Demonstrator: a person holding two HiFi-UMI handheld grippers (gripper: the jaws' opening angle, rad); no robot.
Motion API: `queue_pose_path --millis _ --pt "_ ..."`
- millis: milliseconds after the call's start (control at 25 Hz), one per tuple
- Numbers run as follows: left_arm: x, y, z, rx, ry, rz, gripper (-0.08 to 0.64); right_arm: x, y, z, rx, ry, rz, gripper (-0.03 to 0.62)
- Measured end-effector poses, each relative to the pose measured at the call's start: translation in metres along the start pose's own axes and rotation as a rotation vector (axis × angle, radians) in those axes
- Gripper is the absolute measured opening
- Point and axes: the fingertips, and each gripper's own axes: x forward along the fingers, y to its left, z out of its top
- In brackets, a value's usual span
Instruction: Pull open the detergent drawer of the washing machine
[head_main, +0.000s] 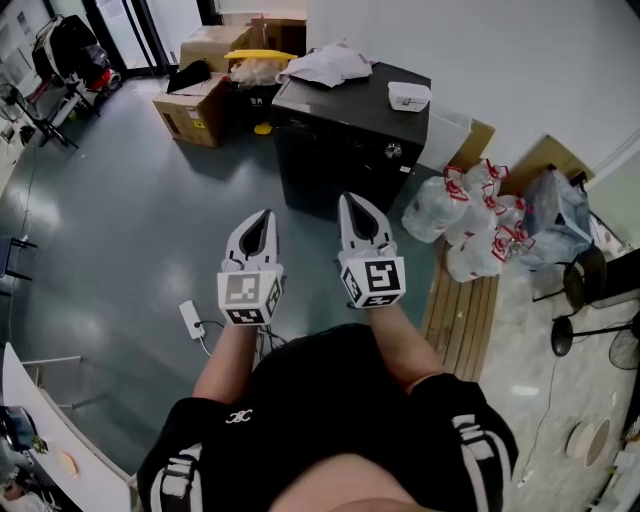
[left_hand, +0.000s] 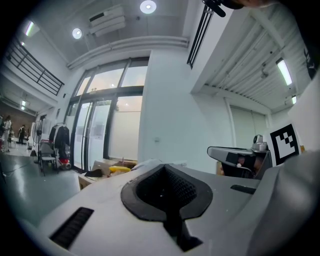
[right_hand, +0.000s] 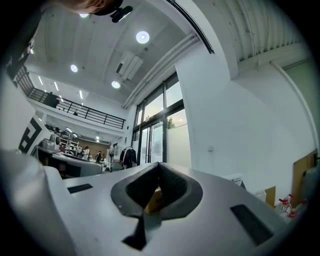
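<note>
Left gripper (head_main: 264, 214) and right gripper (head_main: 353, 199) are both closed and empty, short of the washer (head_main: 345, 105) ahead. No sight of the drawer from up here. Danger: arriving with jaws closed, they'd skid off its front instead of hooking it.

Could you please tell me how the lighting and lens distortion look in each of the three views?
Head view: even indoor light, sharp, soft sheen on the floor, edges bowed. Left gripper view: strong fisheye inside a dark round border, ceiling lamp blown white. Right gripper view: same fisheye, windows bright.
</note>
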Motion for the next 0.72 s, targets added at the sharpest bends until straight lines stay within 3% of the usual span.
queue_pose_path --millis 480,720 --pt "0.010 0.028 -0.012 -0.008 0.017 -0.024 0.002 0.025 0.013 -0.013 -0.003 0.017 -0.015 0.003" --pt "0.034 0.041 -0.016 -0.002 0.016 -0.001 0.002 0.051 -0.006 -0.017 -0.006 0.002 -0.015 0.003"
